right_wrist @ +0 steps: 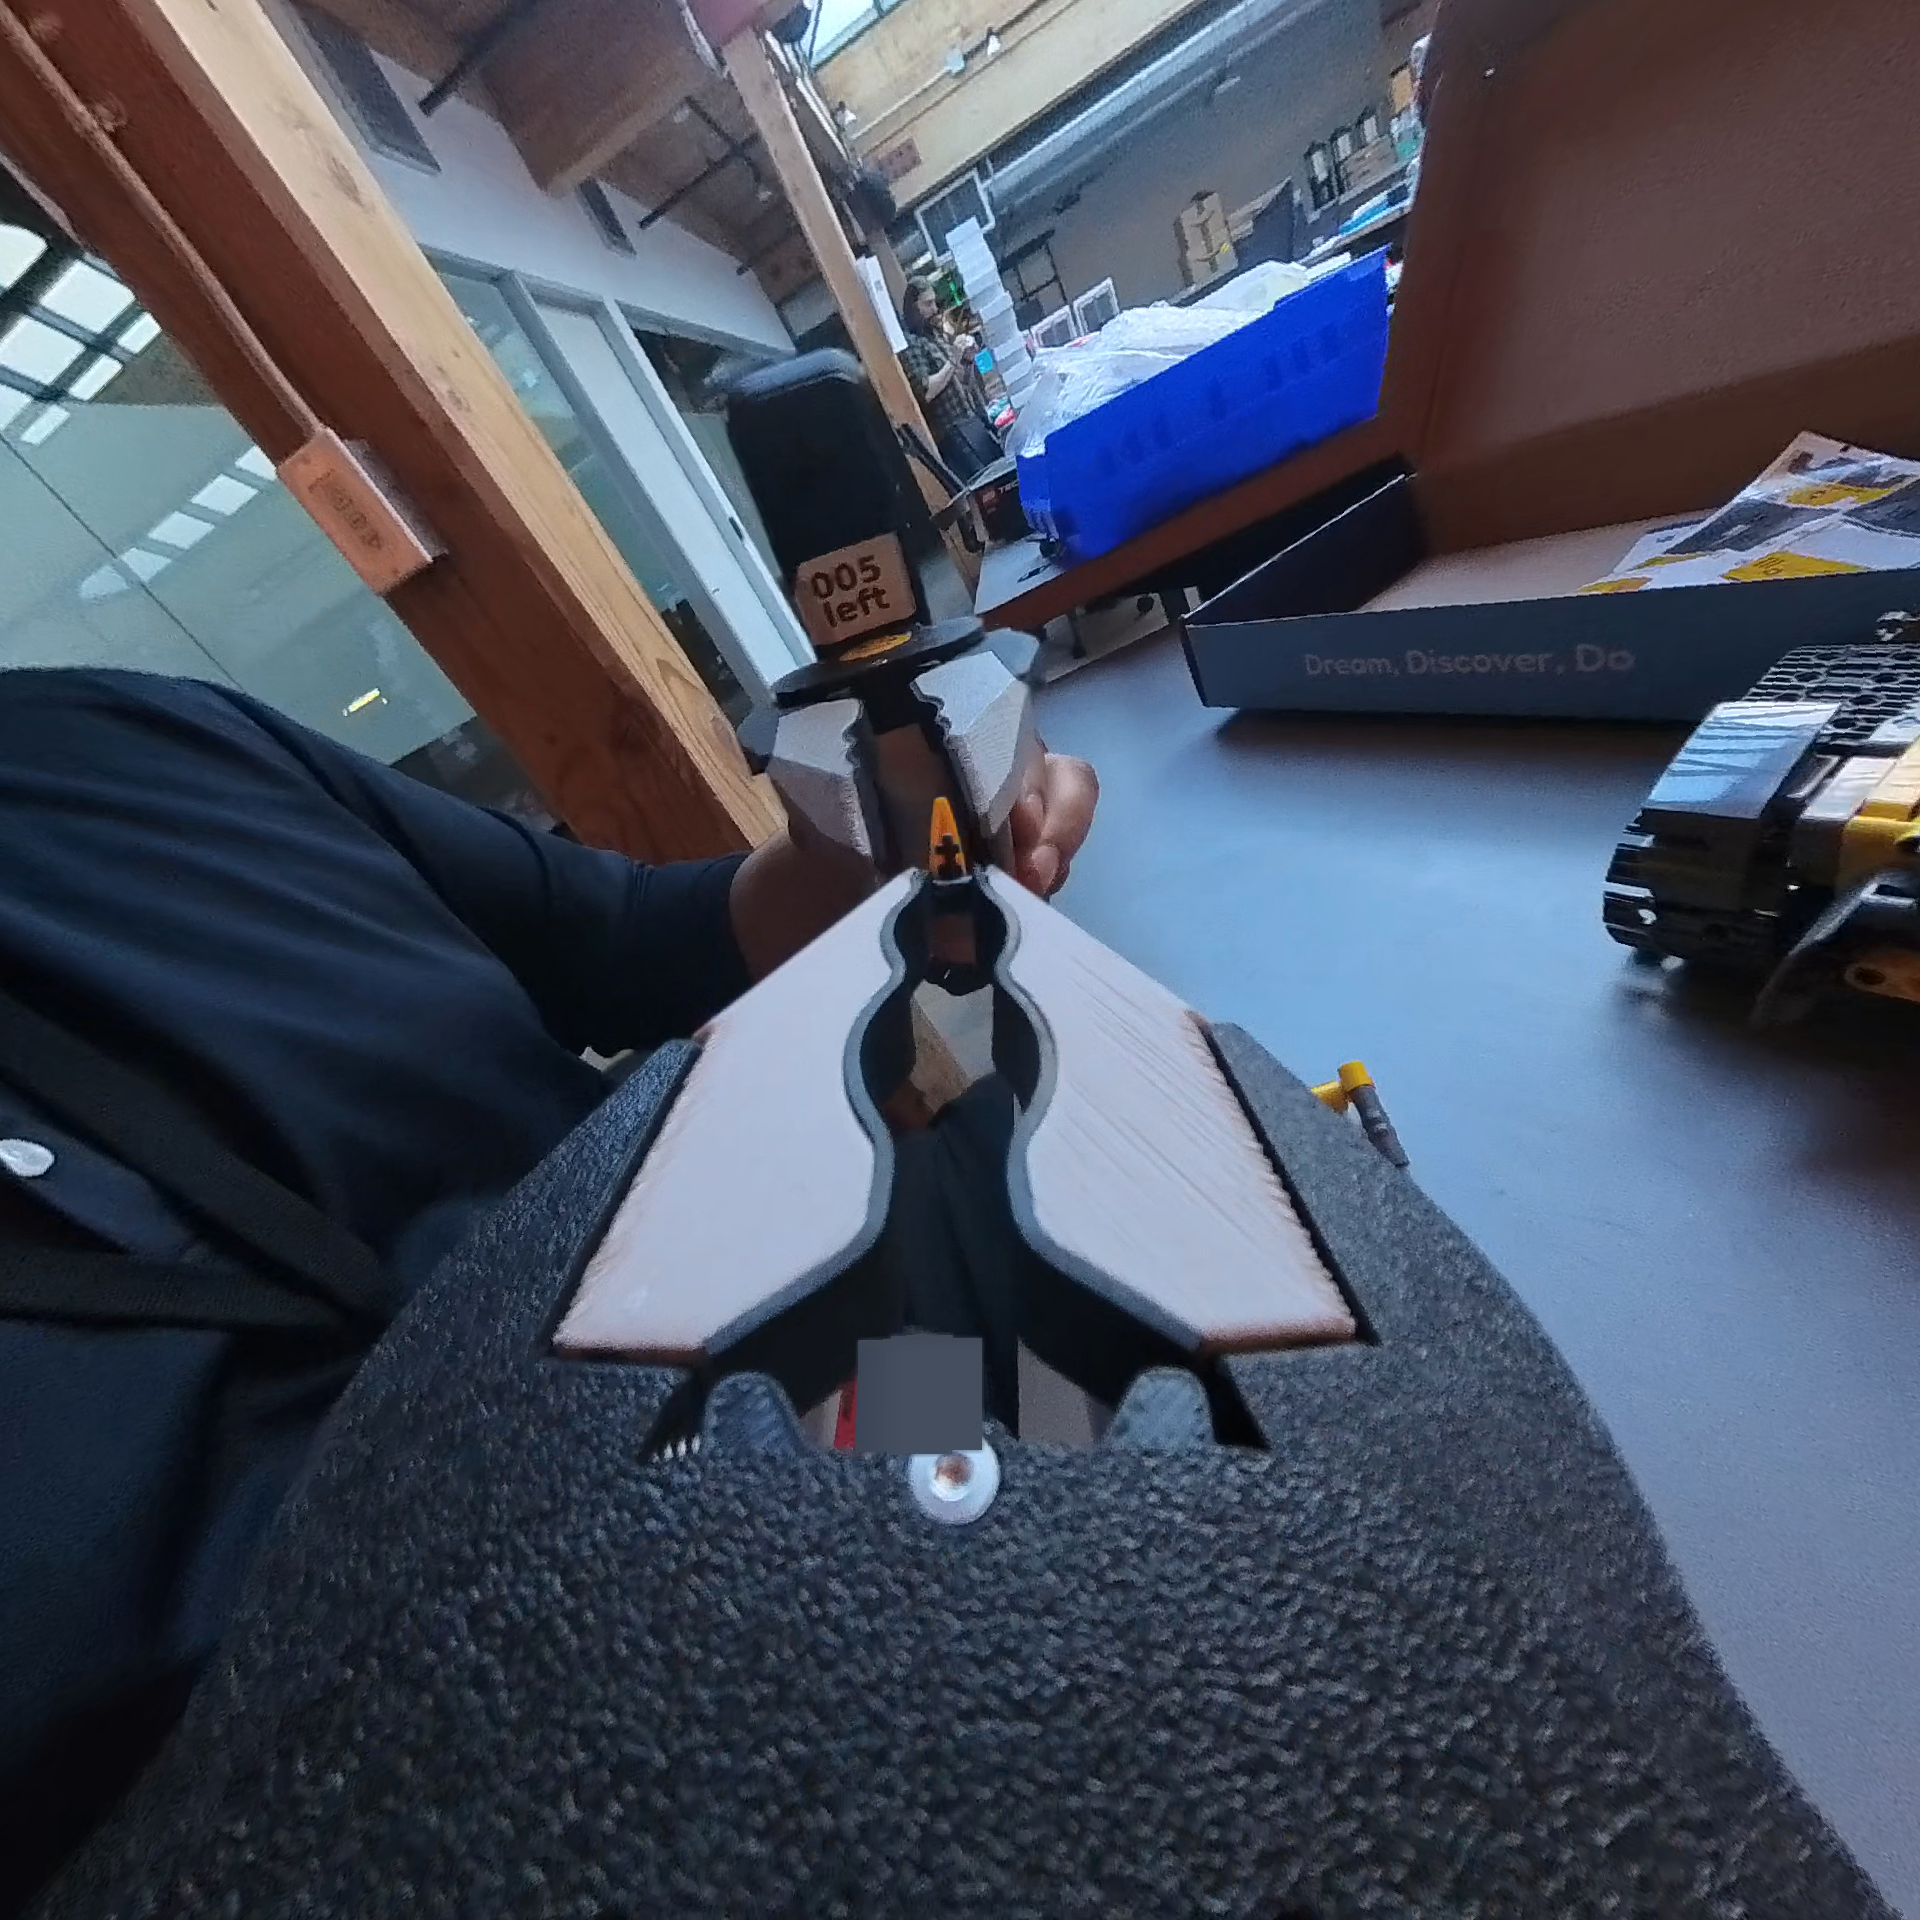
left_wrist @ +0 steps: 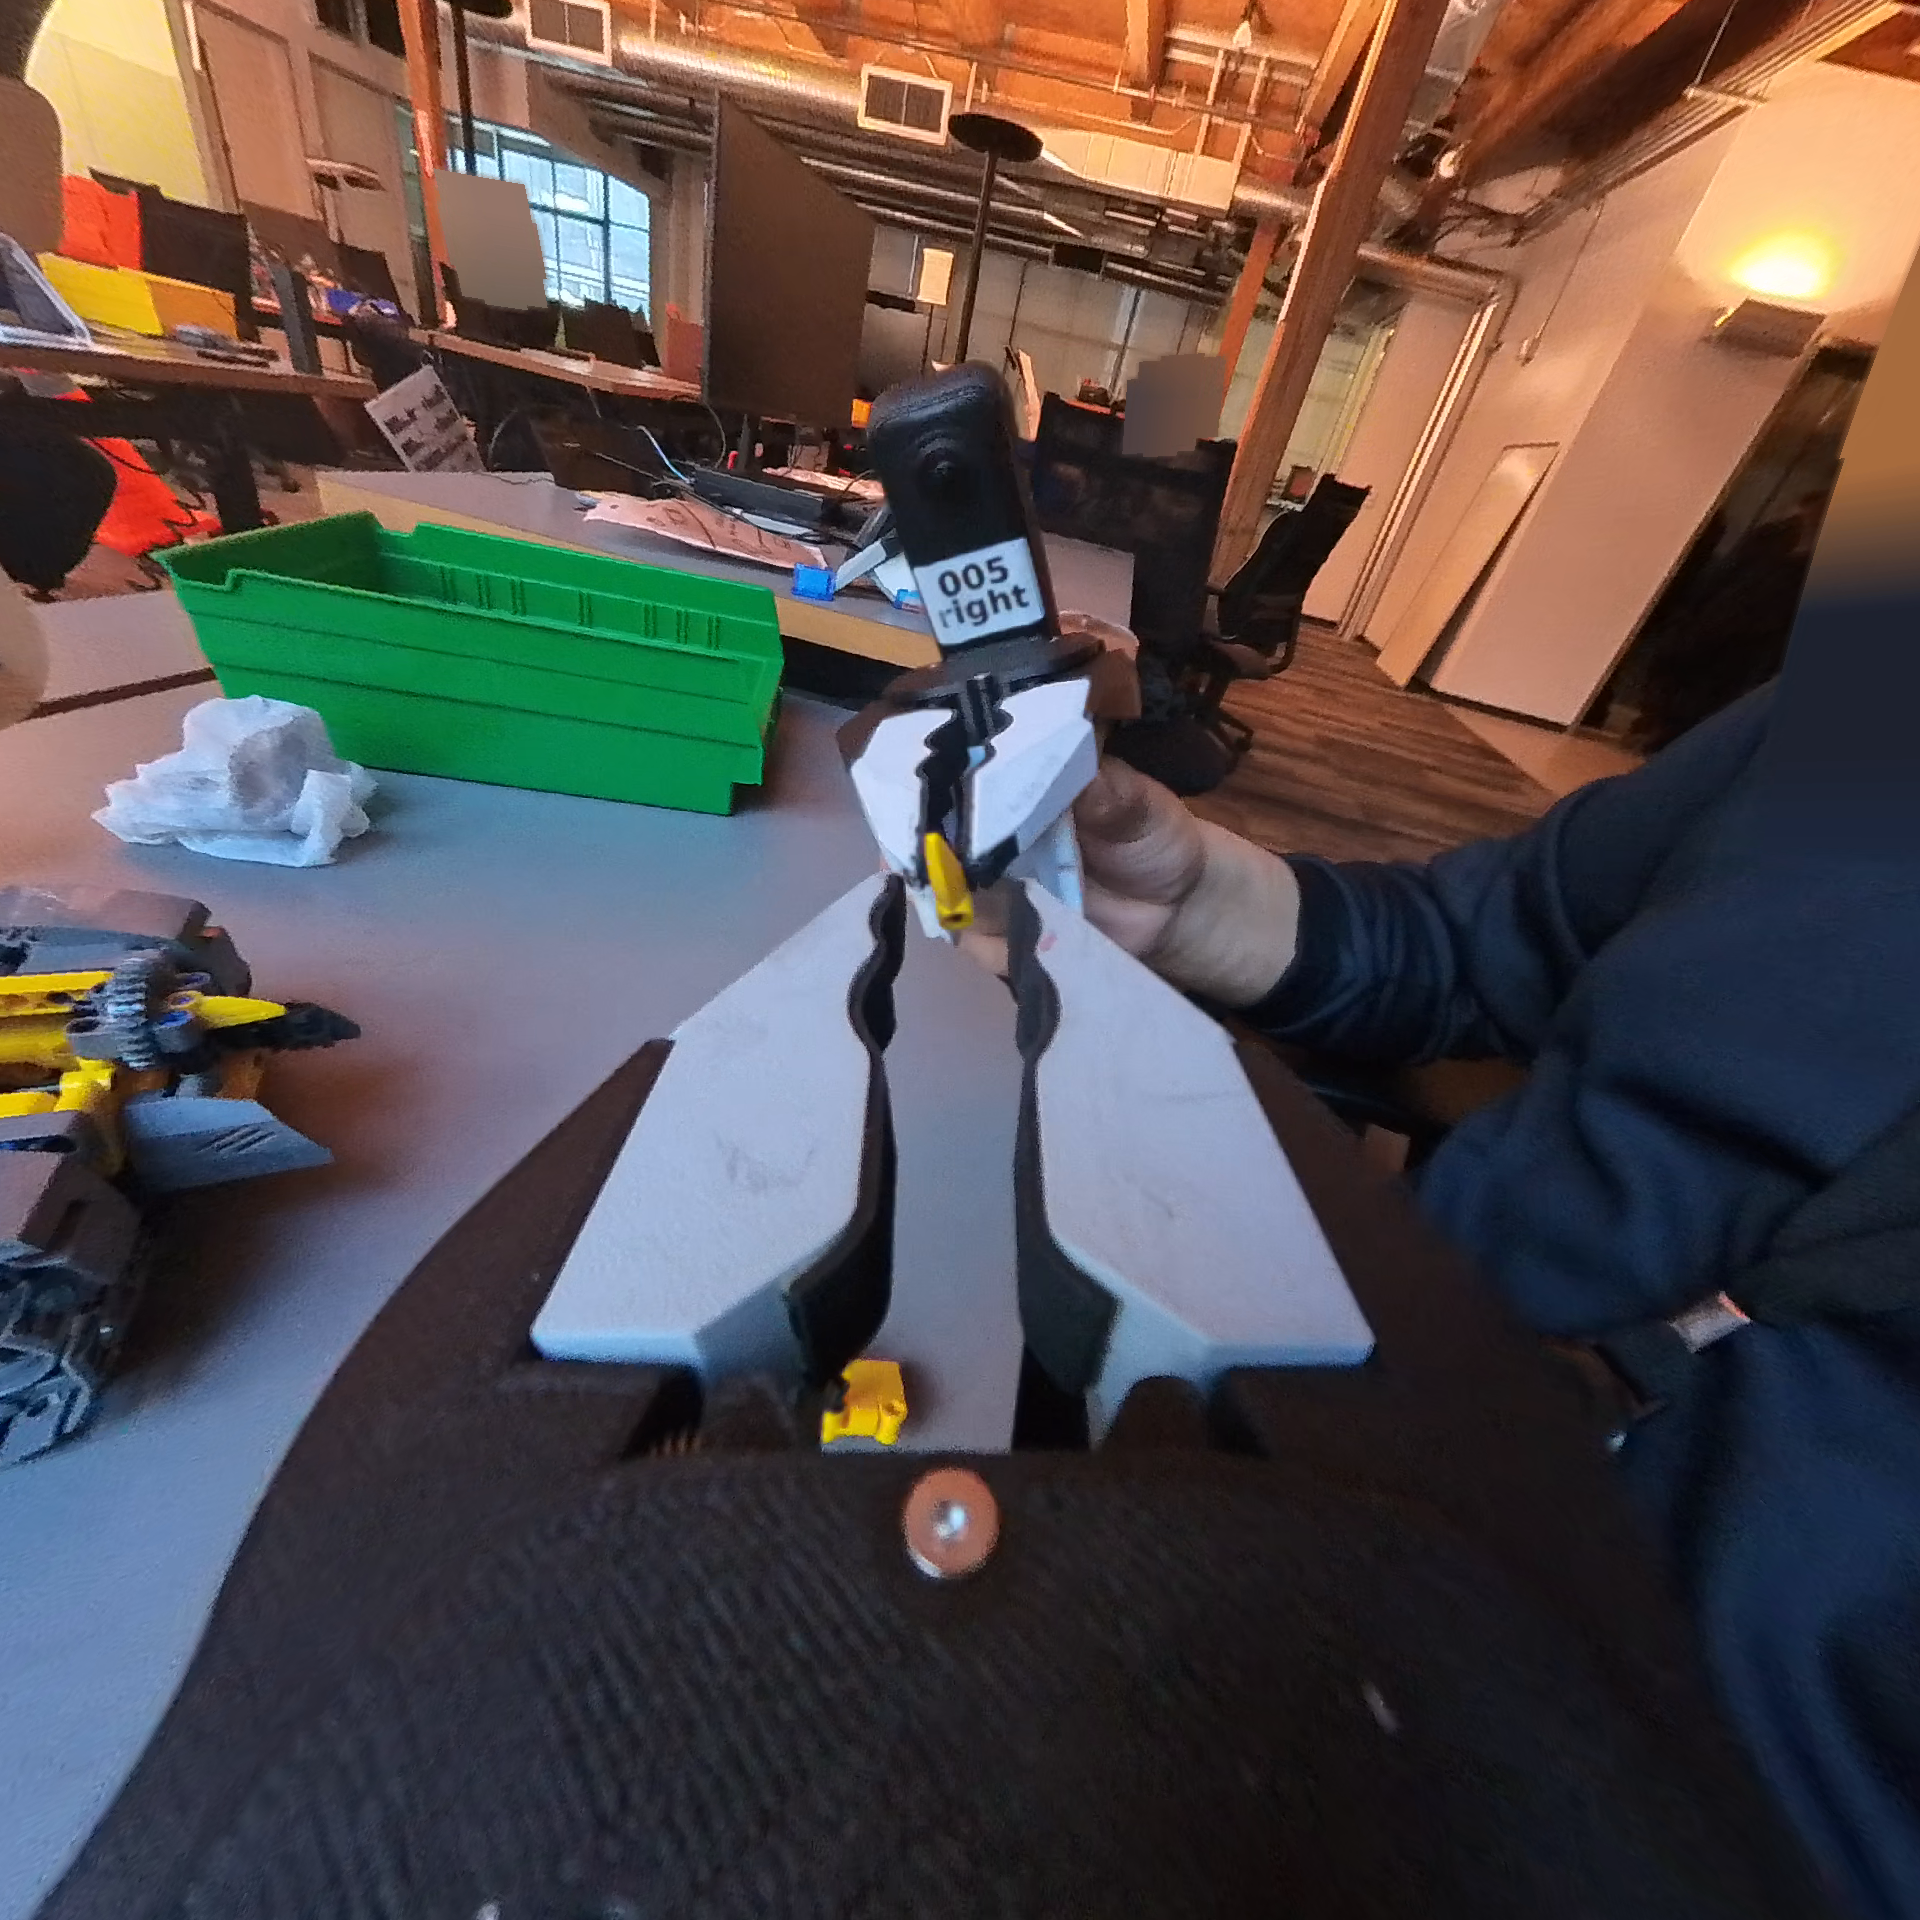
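My two grippers face each other tip to tip above a grey table [left_wrist: 520, 987]. My right gripper [right_wrist: 945, 883] is shut on a small yellow pointed toy piece [right_wrist: 943, 836], pinched at the very fingertips. In the left wrist view the right gripper [left_wrist: 971, 868] is held by a hand in a dark sleeve, and the yellow piece [left_wrist: 948, 883] sticks out of it. My left gripper [left_wrist: 956, 899] is open and empty, its tips on either side of that piece without touching it. It also shows open in the right wrist view [right_wrist: 909, 821].
A yellow and black toy tracked vehicle [left_wrist: 114, 1091] [right_wrist: 1787, 831] stands on the table. A loose yellow piece [left_wrist: 862, 1405] lies under my left gripper, another [right_wrist: 1356, 1091] beside my right. A green bin [left_wrist: 488, 665], crumpled white plastic [left_wrist: 244, 784], an open box [right_wrist: 1507, 655] and a blue bin [right_wrist: 1216, 416] stand farther back. The tips of both grippers are at nearly the same place.
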A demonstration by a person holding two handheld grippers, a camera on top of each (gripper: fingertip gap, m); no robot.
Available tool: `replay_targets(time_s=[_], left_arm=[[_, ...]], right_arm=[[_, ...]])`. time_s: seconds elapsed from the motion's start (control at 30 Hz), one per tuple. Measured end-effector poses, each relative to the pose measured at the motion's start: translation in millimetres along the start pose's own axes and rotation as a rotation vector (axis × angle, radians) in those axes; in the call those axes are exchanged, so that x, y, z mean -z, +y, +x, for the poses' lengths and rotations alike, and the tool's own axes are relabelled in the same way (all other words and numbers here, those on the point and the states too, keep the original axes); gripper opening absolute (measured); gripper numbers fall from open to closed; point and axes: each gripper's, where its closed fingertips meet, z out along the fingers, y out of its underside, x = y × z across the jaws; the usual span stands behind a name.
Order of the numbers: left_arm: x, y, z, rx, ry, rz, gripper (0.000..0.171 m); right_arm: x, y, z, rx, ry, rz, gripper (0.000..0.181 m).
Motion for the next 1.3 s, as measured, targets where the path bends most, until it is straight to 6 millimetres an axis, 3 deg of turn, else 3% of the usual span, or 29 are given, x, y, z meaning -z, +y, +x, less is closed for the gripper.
replay_targets(time_s=[0.17,0.83,0.97,1.3], left_arm=[[-2.6,3.2,5.3,0.037,0.046,0.006,0.002],[-10.9,17.1,12.4,-0.237,-0.038,-0.138,0.002],[-12.2,17.8,15.4,-0.237,-0.027,-0.141,0.002],[-17.0,24.8,23.7,-0.195,0.033,-0.150,0.002]], right_arm=[[-6.8,9.0,-5.9,0.063,-0.001,-0.065,0.005],[12.8,10.8,-8.2,0.324,0.073,-0.193,0.008],[10.8,18.0,-8.5,0.434,0.116,-0.260,0.004],[10.1,28.0,-17.3,0.486,0.059,-0.295,0.005]])
